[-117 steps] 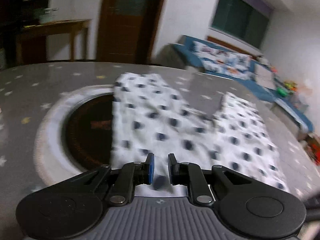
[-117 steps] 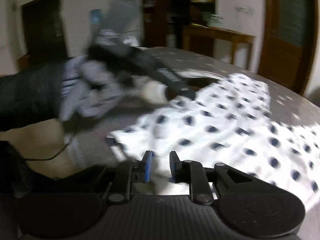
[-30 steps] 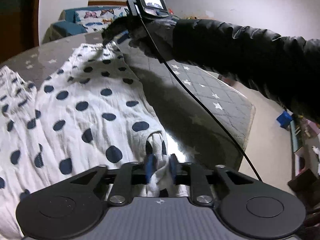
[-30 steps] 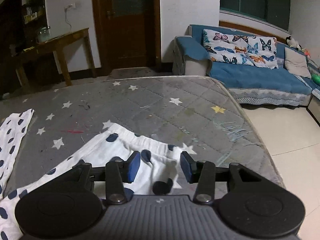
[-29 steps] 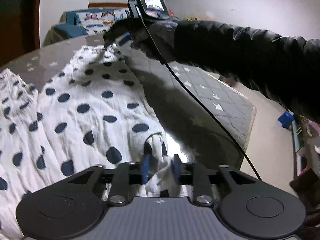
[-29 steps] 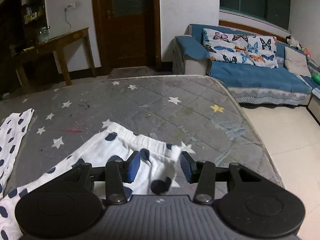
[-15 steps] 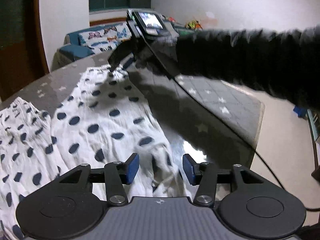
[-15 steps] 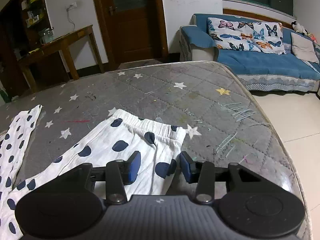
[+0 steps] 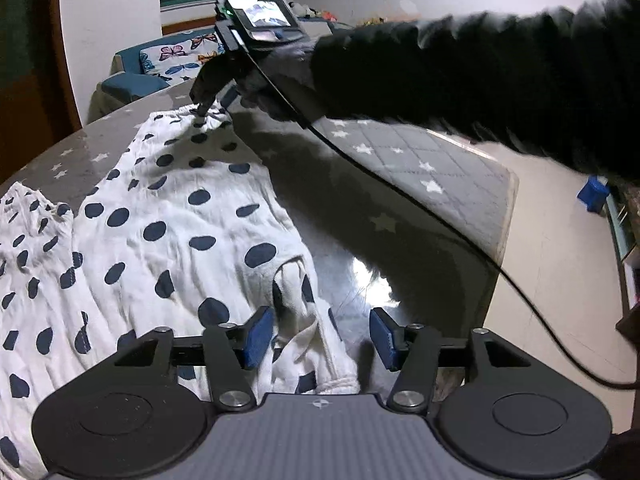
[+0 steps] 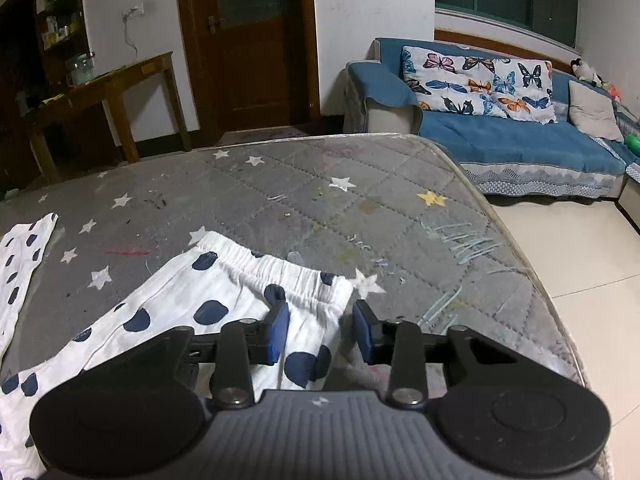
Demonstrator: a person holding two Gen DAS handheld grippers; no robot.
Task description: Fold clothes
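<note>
White trousers with dark blue dots (image 9: 168,216) lie spread on the grey star-patterned table cover (image 9: 432,184). My left gripper (image 9: 320,336) is open, with a bunched corner of the cloth lying loose between its blue pads. My right gripper (image 10: 320,330) is open just above the elastic waistband corner (image 10: 280,268), not gripping it. In the left wrist view the right gripper (image 9: 208,98) shows at the far end of the trousers, held by a black-sleeved arm (image 9: 480,68). A trouser leg end (image 10: 24,248) lies at the left.
The table edge (image 10: 520,240) runs close on the right, with pale floor tiles beyond. A blue sofa with butterfly cushions (image 10: 480,80), a wooden door (image 10: 248,40) and a wooden side table (image 10: 104,92) stand behind. A black cable (image 9: 400,192) trails from the right gripper across the table.
My left gripper has opened and let go of the cloth corner it was pinching. My right gripper has pulled back and risen a little, leaving the waistband flat on the table.
</note>
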